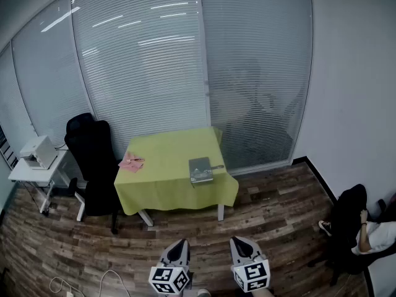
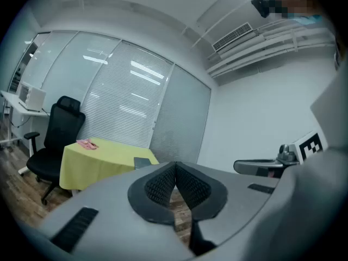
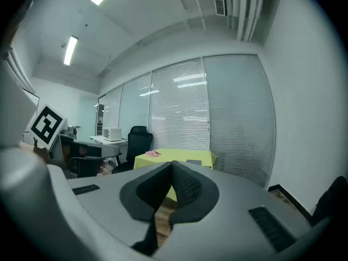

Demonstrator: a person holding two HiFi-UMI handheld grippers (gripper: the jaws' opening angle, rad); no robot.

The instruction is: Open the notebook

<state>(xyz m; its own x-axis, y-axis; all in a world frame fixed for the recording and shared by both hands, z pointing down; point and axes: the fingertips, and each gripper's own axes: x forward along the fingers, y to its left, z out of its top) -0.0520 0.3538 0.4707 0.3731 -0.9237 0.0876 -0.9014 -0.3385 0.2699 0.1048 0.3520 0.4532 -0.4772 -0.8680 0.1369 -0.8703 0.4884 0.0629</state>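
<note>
Wood-plank office floor, with a yellow-green table (image 1: 162,159) well ahead. The notebook (image 1: 200,169) lies closed on the table's near right part, long axis near-to-far. Left gripper (image 1: 179,242) and right gripper (image 1: 241,241) are both closed and empty (pads meeting on nothing). The notebook sits far forward, roughly between them, and neither is clearly nearer.

Ahead of the jaws, the tablecloth (image 1: 162,166) is matt yellow-green fabric, and the notebook (image 1: 200,169) has a dull grey cover. Under the jaws, the floor (image 1: 278,209) is grained wood plank. The left gripper (image 2: 175,166) and right gripper (image 3: 172,166) are smooth matt grey plastic with black knurled pads (image 2: 156,185).
</note>
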